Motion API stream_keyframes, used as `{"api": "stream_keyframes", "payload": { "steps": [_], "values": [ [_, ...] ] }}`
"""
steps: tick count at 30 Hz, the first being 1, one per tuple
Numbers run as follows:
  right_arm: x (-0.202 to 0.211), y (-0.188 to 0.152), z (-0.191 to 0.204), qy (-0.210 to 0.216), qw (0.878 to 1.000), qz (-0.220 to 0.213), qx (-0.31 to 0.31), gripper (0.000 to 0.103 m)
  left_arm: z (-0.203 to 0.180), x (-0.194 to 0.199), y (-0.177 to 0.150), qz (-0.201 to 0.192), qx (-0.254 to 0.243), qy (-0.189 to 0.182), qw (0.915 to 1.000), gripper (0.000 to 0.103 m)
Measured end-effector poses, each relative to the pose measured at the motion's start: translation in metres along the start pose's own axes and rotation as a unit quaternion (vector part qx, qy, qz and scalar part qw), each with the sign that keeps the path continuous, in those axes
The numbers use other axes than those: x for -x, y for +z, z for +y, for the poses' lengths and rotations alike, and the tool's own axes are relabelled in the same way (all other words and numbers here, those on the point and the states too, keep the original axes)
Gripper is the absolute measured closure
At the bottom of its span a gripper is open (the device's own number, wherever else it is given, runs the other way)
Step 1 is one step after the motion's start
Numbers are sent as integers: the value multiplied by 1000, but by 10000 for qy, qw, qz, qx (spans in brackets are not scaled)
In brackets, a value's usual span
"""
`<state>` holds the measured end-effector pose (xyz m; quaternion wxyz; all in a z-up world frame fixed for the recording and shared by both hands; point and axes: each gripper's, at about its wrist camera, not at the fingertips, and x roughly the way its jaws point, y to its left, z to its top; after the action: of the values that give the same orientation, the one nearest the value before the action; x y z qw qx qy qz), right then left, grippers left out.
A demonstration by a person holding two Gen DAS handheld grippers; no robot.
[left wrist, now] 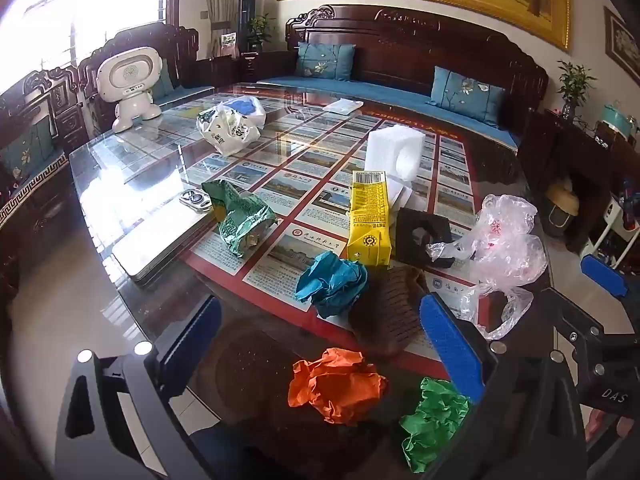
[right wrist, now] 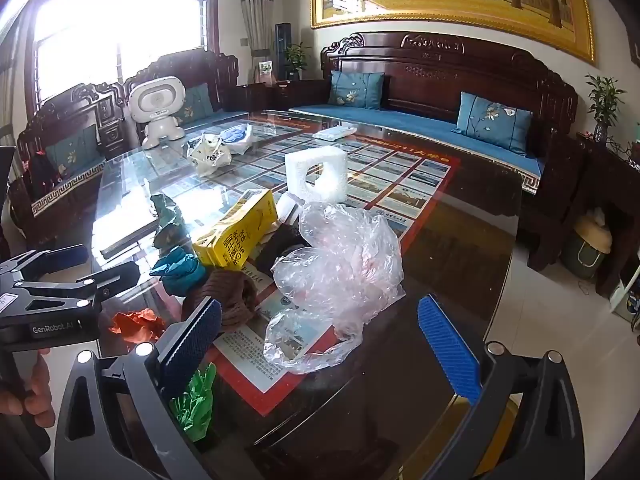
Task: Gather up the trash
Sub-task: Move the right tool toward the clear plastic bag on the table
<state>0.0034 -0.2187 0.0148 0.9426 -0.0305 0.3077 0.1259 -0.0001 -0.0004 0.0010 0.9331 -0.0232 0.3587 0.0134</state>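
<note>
Trash lies on the glass table (left wrist: 120, 168). In the left wrist view I see crumpled orange paper (left wrist: 336, 388), green paper (left wrist: 432, 424), teal paper (left wrist: 332, 284), a brown wad (left wrist: 388, 308), a yellow carton (left wrist: 368, 220), a green wrapper (left wrist: 240, 216), black foam (left wrist: 424, 236), white foam (left wrist: 394, 152) and a clear plastic bag (left wrist: 504, 240). My left gripper (left wrist: 320, 344) is open and empty above the orange paper. My right gripper (right wrist: 320, 344) is open and empty, just in front of the clear plastic bag (right wrist: 340, 272). The yellow carton (right wrist: 236, 232) lies left of it.
A white shopping bag (left wrist: 228, 128), a white toy robot (left wrist: 128, 84), a metal tin (left wrist: 160, 244) and a small metal object (left wrist: 195, 200) also sit on the table. Dark wooden sofas with blue cushions (right wrist: 420, 80) surround it. The table's near edge is close below.
</note>
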Motion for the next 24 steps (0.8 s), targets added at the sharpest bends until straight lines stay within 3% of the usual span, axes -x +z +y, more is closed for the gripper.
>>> {"api": "stream_keyframes", "payload": {
  "steps": [24],
  "values": [
    [-1,-3,-6,84,9999,16,-132,8,-8,0,0,12,-145,-19,9999,4]
  ]
}}
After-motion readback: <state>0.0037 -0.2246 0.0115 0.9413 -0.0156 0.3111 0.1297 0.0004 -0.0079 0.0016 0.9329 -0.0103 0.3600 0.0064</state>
